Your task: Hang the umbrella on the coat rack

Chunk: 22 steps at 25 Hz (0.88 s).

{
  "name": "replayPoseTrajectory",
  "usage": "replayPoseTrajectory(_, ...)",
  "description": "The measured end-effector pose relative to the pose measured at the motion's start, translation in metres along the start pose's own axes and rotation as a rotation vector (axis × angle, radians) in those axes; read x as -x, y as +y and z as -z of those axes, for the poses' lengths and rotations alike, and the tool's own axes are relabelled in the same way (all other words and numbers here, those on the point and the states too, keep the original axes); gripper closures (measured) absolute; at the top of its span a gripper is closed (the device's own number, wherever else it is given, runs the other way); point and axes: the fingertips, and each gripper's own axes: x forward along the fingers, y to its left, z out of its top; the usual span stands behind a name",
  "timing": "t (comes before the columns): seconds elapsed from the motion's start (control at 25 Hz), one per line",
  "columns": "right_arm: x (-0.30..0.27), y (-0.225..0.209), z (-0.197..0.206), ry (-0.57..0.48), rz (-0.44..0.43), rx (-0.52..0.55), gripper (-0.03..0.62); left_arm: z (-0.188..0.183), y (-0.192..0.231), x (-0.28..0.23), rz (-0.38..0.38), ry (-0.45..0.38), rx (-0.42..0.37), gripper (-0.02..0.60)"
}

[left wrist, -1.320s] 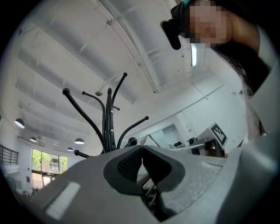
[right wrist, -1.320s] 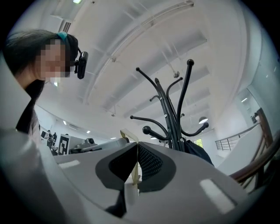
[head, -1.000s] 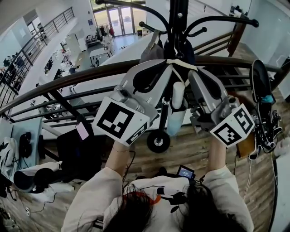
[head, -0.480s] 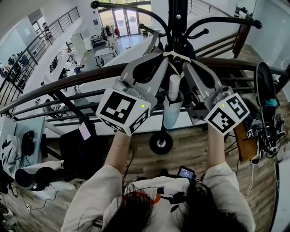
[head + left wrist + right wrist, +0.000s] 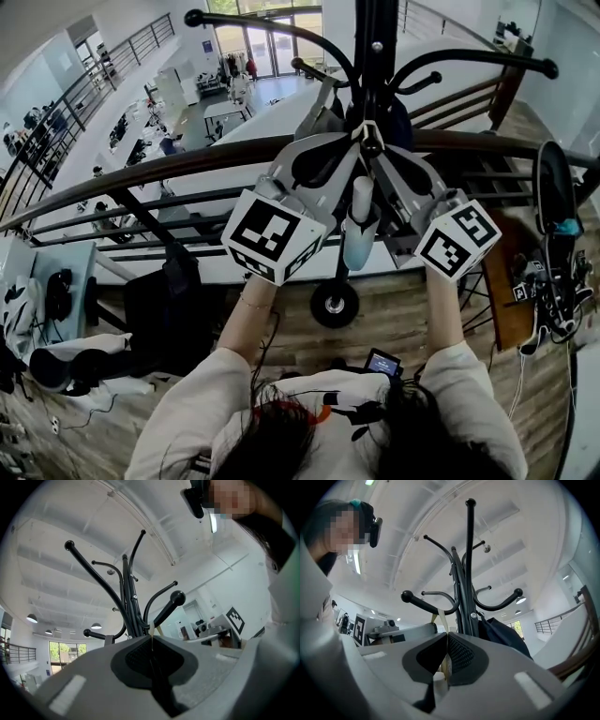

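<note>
1. The left gripper (image 5: 349, 142) is pinched tight on the umbrella's strap (image 5: 152, 631).
2. The right gripper (image 5: 382, 150) clamps the same strap.
3. The umbrella (image 5: 358, 225) hangs between them, near the coat rack (image 5: 375, 37) pole.

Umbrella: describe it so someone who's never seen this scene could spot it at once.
Find the black coat rack at the head view's top centre. Just below it the left gripper and right gripper pinch a thin cream strap, and the umbrella hangs from that between them. It is the only pale blue folded tube, white-topped.
</note>
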Motion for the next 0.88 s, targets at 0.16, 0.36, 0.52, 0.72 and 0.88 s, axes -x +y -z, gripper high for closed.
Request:
replayPoseTrajectory(0.16,-0.006,-0.006,0.006,-0.008,-0.022,-0.008,0.569,0.006,0.005,-0.009,0.004,-0.018,0.021,0.578)
replayPoseTrajectory(0.36,-0.010,-0.009,0.009,-0.025,-0.043,0.007,0.568,0.010,0.008,-0.015,0.014,-0.050,0.018,0.577)
replayPoseTrajectory(0.52,-0.010,0.000,0.012,-0.016,-0.048,0.092,0.568,0.010,0.003,-0.012,0.019,-0.055,-0.009,0.571)
replayPoseTrajectory(0.72,-0.006,0.005,0.011,-0.012,-0.041,0.137,0.554,0.015,0.003,-0.008,0.010,-0.017,-0.047,0.535)
replayPoseTrajectory(0.88,0.002,0.007,0.007,-0.036,-0.031,0.103,0.522,0.021,0.005,0.002,-0.014,0.011,-0.051,0.528)
